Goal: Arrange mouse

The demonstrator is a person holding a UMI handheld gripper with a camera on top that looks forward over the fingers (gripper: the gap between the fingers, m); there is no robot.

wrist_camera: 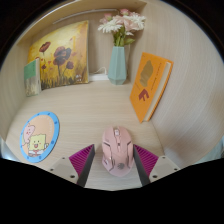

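Fingers (117,163) spread wide around rounded glossy pink mouse (117,148) resting on pale woodgrain table (90,115)

Mouse (116,150) between fingers of gripper (116,163), resting on table (90,112), slight gap each side, jaws apart. Round mat (39,135) ahead and left of left finger, flat on table. Booklet (150,86) ahead and right, beyond right finger. Vase (118,63) straight ahead, well beyond mouse, flowers (122,24) in it. Picture (58,55) left of vase, leaning at wall. Small book (32,77) just left of picture.
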